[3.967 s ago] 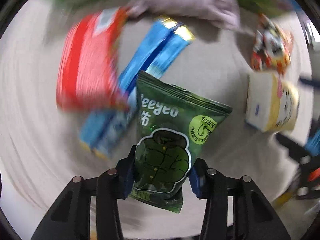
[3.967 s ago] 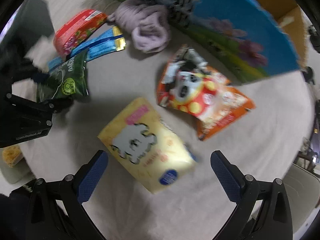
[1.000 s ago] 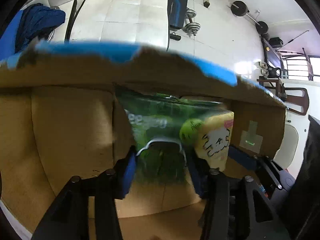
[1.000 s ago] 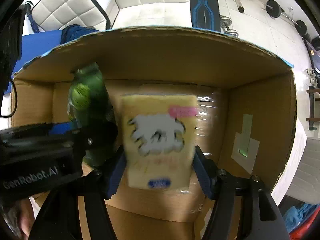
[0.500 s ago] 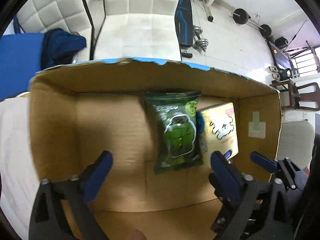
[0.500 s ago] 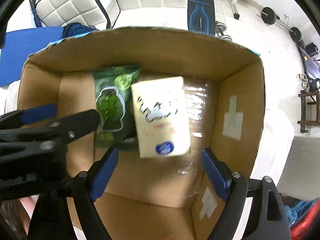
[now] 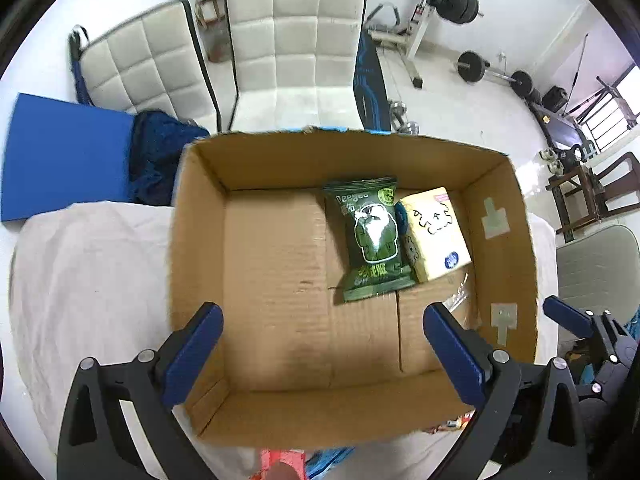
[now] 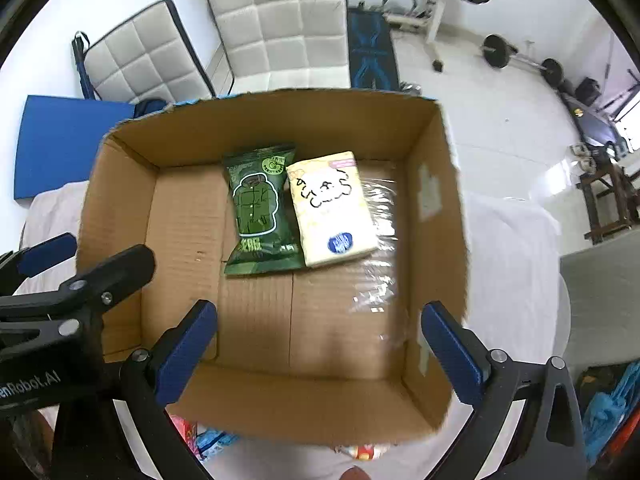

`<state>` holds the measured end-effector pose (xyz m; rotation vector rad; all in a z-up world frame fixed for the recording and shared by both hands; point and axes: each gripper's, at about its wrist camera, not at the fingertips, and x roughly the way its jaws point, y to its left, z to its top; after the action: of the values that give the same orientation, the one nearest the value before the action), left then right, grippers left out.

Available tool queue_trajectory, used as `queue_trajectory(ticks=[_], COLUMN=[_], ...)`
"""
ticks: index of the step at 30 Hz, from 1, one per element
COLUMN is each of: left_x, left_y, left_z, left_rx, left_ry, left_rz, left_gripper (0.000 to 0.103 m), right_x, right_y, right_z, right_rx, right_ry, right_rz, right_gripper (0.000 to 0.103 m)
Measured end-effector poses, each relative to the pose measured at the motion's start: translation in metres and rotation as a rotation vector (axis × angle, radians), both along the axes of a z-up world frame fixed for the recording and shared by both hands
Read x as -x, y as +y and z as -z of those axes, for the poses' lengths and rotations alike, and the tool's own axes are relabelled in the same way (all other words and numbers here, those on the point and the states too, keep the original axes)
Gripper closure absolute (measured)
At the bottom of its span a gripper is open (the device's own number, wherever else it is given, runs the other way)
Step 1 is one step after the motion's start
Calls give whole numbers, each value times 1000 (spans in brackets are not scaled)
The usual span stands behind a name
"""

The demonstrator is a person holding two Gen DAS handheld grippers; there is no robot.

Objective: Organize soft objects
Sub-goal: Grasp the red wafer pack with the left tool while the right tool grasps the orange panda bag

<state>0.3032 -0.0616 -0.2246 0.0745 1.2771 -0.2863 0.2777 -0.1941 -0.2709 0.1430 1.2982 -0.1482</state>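
A green snack bag and a yellow tissue pack lie side by side, touching, on the floor of an open cardboard box. Both grippers hang above the box and point down into it. My left gripper is open and holds nothing. The jaws of my right gripper are opening, wide apart, with nothing between them. In the right wrist view the left gripper shows at the left over the box's left wall.
The box stands on a table under a white cloth. Red and blue packets peek out below the box's near wall. Beyond the box are padded white chairs, a blue mat and gym weights.
Both grippers let go of their packs inside the box, opened wide and rose. The green bag and yellow pack now lie on the box floor.
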Motion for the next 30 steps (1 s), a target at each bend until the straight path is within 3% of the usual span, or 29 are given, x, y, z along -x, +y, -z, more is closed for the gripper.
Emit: queue_trajectory(ticks=[4, 15, 20, 25, 30], left_x=[15, 75, 100, 111, 115], left_y=[20, 41, 40, 44, 58], left_z=[-21, -76, -88, -72, -24], left_rx=[-5, 23, 19, 1, -40], left_ry=[-82, -163, -177, -144, -49], left_rz=[-18, -78, -96, -124, -187], left_gripper=[1, 1, 1, 1, 0], right_x=[27, 104, 124, 139, 144], right_y=[6, 13, 8, -11, -47], right_z=[-20, -92, -108, -89, -20], right_rx=[-5, -57, -75, -110, -127], right_ry=[-36, -165, -183, -124, 49], right_rz=[13, -7, -24, 2, 90], right_gripper=[0, 0, 0, 0, 0])
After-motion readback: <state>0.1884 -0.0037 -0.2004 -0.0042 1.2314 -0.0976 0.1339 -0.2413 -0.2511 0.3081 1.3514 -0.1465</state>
